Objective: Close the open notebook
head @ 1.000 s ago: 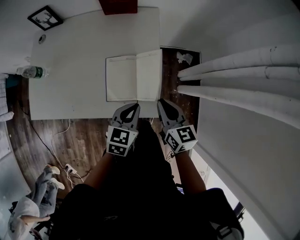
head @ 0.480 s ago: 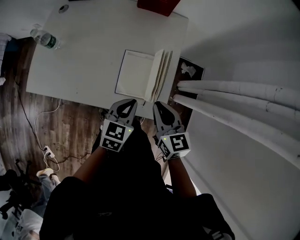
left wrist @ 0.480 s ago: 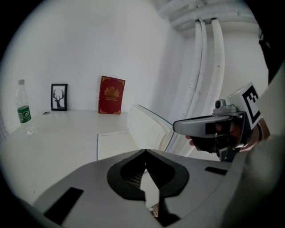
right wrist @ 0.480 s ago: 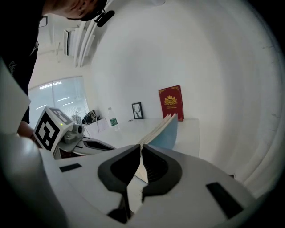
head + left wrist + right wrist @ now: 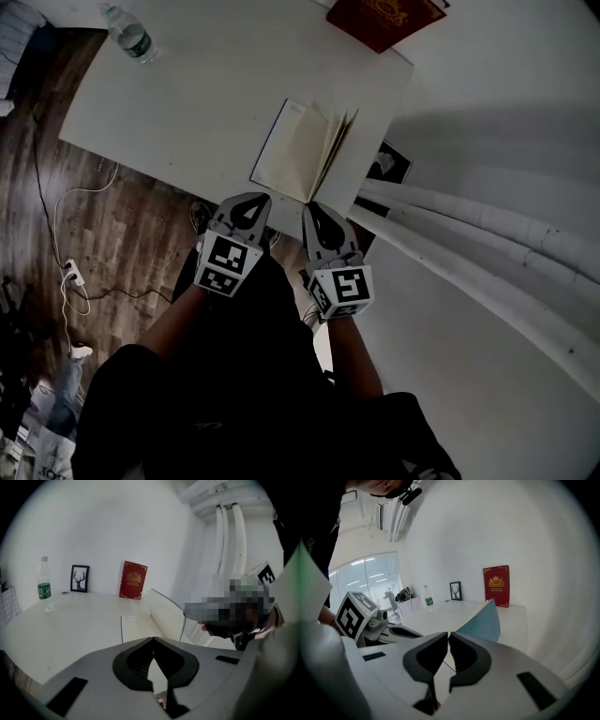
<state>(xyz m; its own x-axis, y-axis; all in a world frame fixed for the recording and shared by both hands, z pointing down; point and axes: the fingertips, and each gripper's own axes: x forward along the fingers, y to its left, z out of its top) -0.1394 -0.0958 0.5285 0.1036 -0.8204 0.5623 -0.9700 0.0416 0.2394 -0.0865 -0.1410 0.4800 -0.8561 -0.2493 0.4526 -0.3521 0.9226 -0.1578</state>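
Note:
The notebook (image 5: 298,150) lies near the right front corner of the white table (image 5: 187,94). Its left page lies flat, while its right half (image 5: 337,141) stands raised with pages fanning. My right gripper (image 5: 310,206) meets the near edge of that raised half, its jaws closed to a thin slit on it. The right gripper view has the blue-grey cover (image 5: 483,619) rising just behind the right gripper's tips (image 5: 448,634). My left gripper (image 5: 253,200) hangs shut and empty off the table's front edge, short of the flat page (image 5: 136,626). Its tips (image 5: 153,639) touch.
A red book (image 5: 384,19) stands against the wall behind the notebook. A water bottle (image 5: 127,33) and a small framed picture (image 5: 79,578) are at the table's far left. White pipes (image 5: 469,234) run along the wall on the right. Cables lie on the wooden floor (image 5: 75,262).
The notebook's right half has come up from flat to steeply raised, with my right gripper at its near edge. Both grippers have shifted along with the view.

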